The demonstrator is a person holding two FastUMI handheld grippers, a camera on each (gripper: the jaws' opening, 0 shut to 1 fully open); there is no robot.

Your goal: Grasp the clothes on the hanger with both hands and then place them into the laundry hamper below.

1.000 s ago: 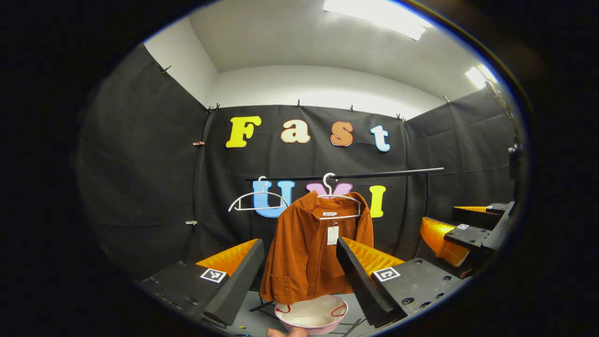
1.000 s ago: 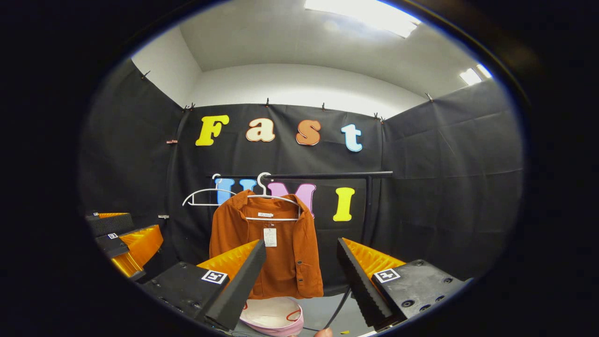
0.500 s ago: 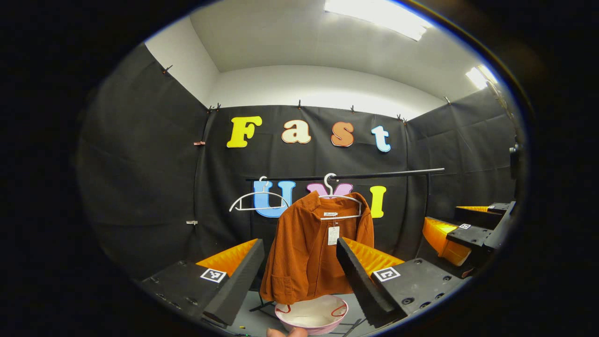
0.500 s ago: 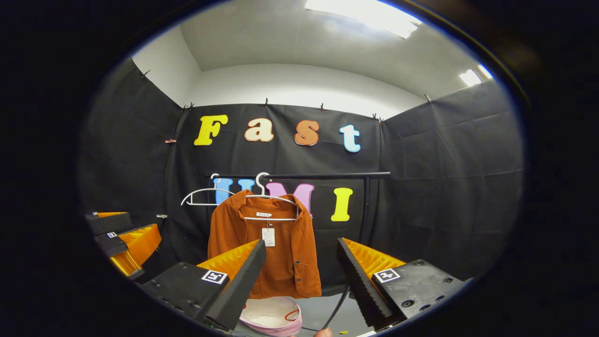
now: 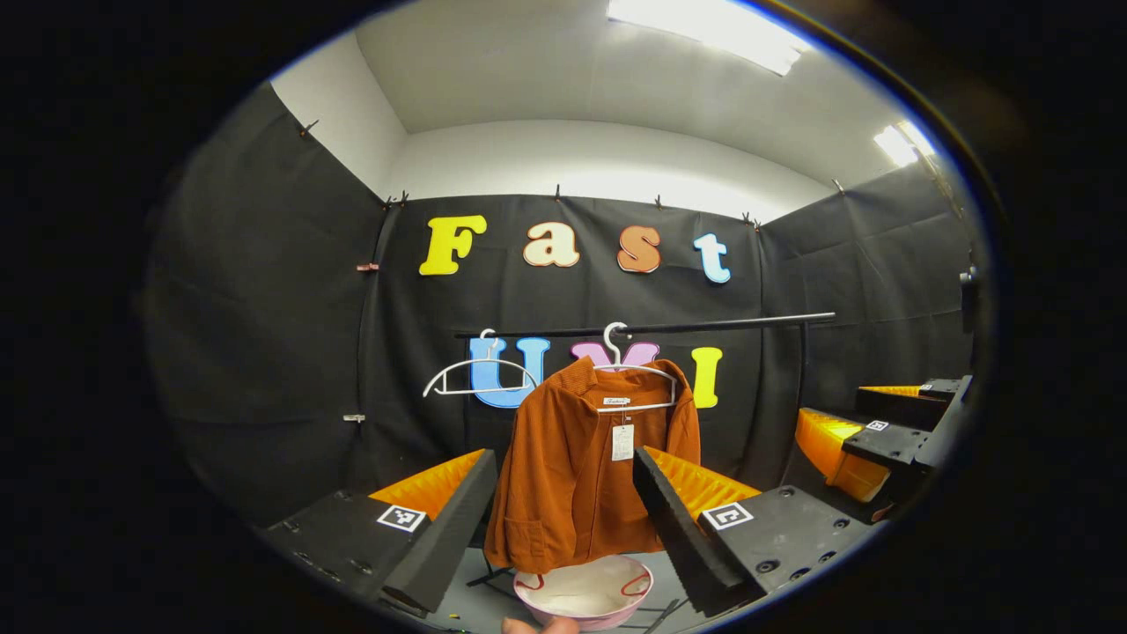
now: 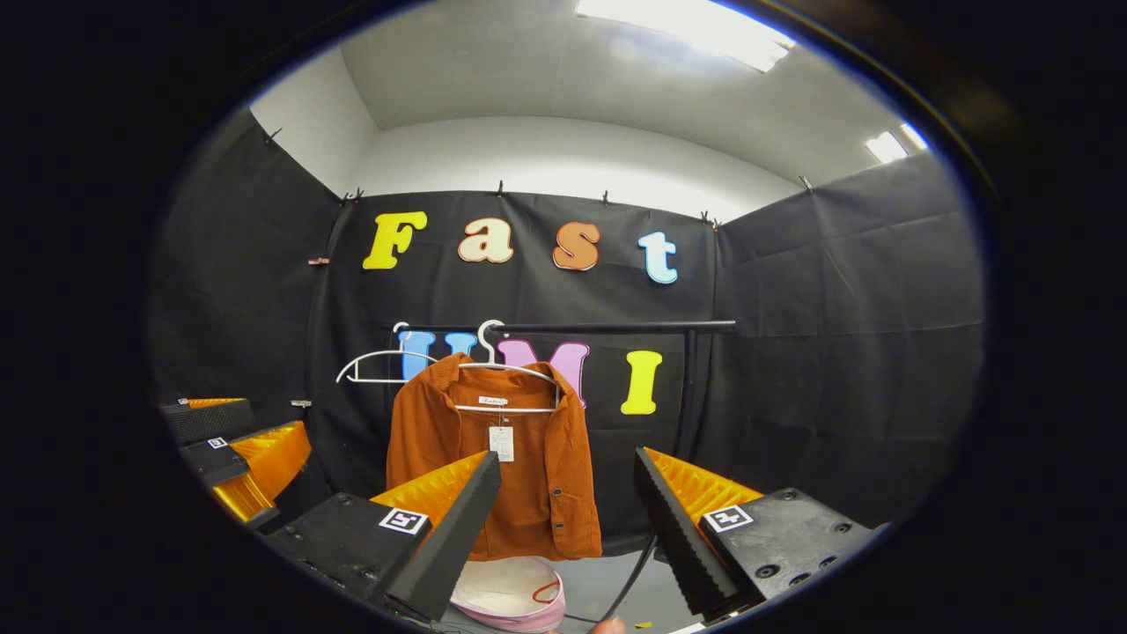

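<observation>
While both tools hang back from the rack, we log the left gripper (image 5: 563,493) as spread wide, nothing between its fingers, and the right gripper (image 6: 568,493) likewise released with an empty gap. Neither touches any cloth.

In the left gripper view we see the right gripper at 3 o'clock, well apart from the garment; its jaws look parted. In the right gripper view we see the left gripper (image 6: 233,449) at 9 o'clock, also parted.

We spot the orange jacket (image 5: 581,475) straight ahead through the left gap, at 12 o'clock from the fingertips, on a white hanger (image 5: 638,387) hooked over a black rail (image 5: 704,328). A paper tag (image 5: 622,442) dangles at the collar opening. In the right gripper view the jacket (image 6: 519,475) sits toward 11 o'clock, partly behind the inner finger.

We note an empty hanger (image 5: 475,374) on the same rail at 9 o'clock of the jacket, near but not touching.

We mark the pink hamper (image 5: 585,592) on the floor directly under the jacket's hem, at 6 o'clock of it; it holds no clothes. In the right gripper view its rim (image 6: 519,608) peeks out low between the fingers. A dark cable (image 6: 629,572) runs down beside it.

A fingertip of the person (image 5: 541,625) shows at 6 o'clock of the left gripper view.
</observation>
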